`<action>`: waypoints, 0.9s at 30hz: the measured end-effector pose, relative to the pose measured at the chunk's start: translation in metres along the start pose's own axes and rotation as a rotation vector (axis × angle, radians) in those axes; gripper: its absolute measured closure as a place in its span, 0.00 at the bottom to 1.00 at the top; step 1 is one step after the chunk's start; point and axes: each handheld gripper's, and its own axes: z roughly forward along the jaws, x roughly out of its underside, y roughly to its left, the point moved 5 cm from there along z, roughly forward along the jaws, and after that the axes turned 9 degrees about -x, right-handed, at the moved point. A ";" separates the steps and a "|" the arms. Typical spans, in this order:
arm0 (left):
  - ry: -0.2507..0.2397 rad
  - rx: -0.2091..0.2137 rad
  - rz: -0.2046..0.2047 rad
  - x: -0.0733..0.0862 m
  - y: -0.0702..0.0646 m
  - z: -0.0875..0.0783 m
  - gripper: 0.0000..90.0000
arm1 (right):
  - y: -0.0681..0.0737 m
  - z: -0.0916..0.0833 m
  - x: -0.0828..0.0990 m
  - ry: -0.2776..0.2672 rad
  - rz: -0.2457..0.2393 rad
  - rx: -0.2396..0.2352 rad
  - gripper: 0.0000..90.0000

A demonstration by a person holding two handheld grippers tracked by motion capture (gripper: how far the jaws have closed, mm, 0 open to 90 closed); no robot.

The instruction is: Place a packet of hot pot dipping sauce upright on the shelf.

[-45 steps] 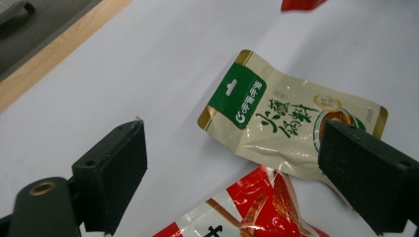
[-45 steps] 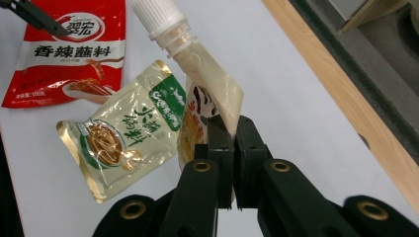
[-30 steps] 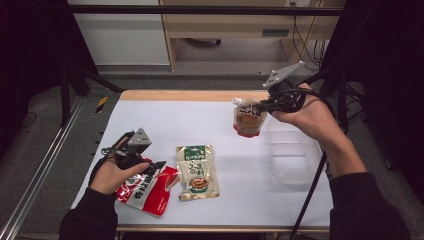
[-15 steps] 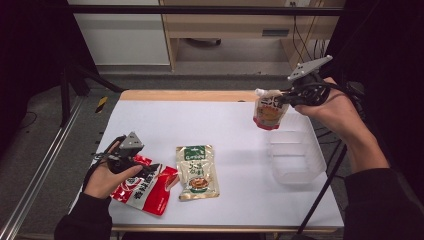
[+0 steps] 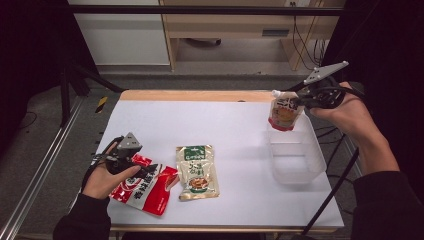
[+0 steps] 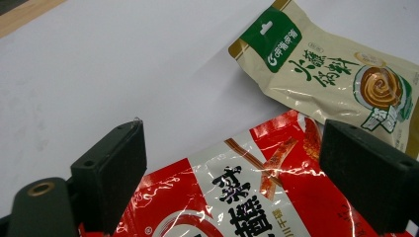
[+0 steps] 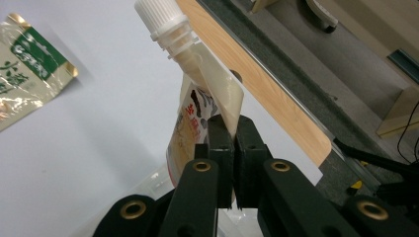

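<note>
Right gripper (image 7: pixel 228 131) fingers (image 7: pixel 217 148) were clamped on spouted pouch (image 5: pixel 283 111) edge; pouch body was hung below, cap beyond fingertips. Left gripper (image 6: pixel 237 163) was held wide open over red packet (image 6: pixel 247 192).

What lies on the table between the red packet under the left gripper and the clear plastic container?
In the high view, the beige-and-green packet lies between the red packet and the clear container; beyond it, bare white table.

Red packet (image 6: pixel 257 197) cut off by frame's lower edge.
</note>
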 end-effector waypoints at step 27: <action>0.006 -0.003 -0.012 0.003 0.004 0.000 0.12 | -0.040 0.048 0.025 0.036 -0.015 -0.011 0.98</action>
